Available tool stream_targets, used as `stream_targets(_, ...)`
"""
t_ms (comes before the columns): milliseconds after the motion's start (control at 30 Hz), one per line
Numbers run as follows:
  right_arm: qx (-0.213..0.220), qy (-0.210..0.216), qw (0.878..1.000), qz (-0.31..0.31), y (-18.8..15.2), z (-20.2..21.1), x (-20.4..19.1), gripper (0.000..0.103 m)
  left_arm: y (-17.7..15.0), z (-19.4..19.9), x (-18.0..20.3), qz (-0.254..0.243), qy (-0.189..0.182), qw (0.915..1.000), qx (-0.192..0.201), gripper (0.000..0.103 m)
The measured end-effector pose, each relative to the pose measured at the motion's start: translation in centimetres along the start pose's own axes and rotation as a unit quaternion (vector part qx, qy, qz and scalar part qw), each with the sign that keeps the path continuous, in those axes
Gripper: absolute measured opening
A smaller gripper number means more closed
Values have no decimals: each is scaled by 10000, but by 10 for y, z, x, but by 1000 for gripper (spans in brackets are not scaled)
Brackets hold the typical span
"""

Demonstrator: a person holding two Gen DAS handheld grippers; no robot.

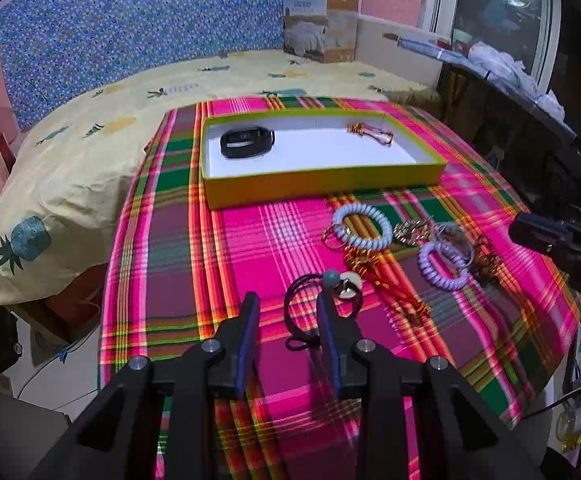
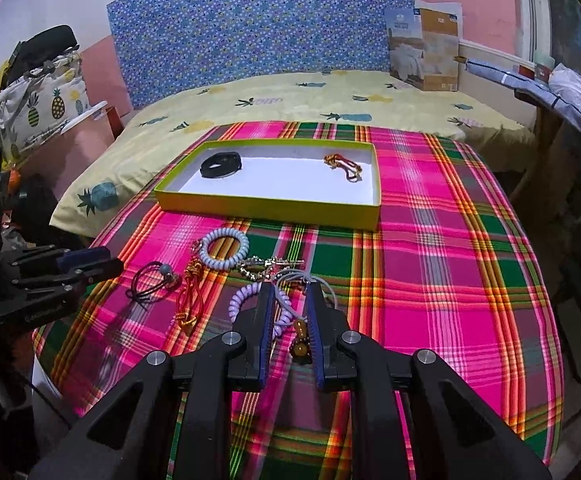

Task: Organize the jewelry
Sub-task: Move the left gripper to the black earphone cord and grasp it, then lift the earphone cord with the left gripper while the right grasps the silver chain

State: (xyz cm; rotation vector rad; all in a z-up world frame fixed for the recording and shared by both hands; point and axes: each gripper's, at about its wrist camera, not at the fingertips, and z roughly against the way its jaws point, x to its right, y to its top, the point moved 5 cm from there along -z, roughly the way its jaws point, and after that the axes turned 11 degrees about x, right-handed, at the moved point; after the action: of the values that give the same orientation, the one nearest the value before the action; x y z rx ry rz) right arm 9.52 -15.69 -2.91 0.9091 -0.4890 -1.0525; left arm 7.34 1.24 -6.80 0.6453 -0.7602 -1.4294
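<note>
A bed point(image 2: 330, 92) with a yellow pineapple sheet fills the far part of the scene, and a pink, green and orange plaid cloth point(image 2: 430, 240) covers its near end. On the far part of the cloth lies a shallow yellow-green box point(image 2: 266, 202) with a white floor; a black band point(image 2: 221, 165) lies at its left end and a red-and-gold cord bracelet point(image 2: 344, 166) at its right, well apart. Near of the box, loose jewelry lies in a cluster on the cloth: a white coil bracelet point(image 2: 226, 250), a gold chain piece point(image 2: 268, 266), a red cord bracelet point(image 2: 190, 296), a black cord bracelet point(image 1: 310, 312) with a blue-grey bead, and a lilac coil bracelet point(image 2: 246, 300). The left tool point(image 1: 288, 300) is released, its right finger over the black cord. The right tool point(image 2: 290, 292) stands part-open astride the lilac coil and some amber beads point(image 2: 301, 340), not pressing them.
</note>
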Motion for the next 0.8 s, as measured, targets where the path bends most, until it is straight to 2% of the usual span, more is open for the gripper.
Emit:
stream_targets(67, -27, 4, 10000, -11, -1, -2, 0, 31, -4, -7, -2, 4, 46, 9999, -93, 31)
stream_targets(300, -160, 44, 9998, 75, -6, -14, -1, 31, -13, -19, -3, -49, 94, 9996, -264, 31)
stream_targets(533, -329, -28, 9993, -194, -12, -30, 21, 31, -15, -21, 3, -321, 205, 9991, -173, 30)
stream_targets(700, -485, -35, 9987, -146, -12, -44, 30, 31, -13, -22, 8, -421, 188, 9988, -144, 15)
stream_targets(800, -595, 64, 9982, -75, -12, -54, 32, 31, -13, -22, 9, -468, 181, 9986, -136, 12)
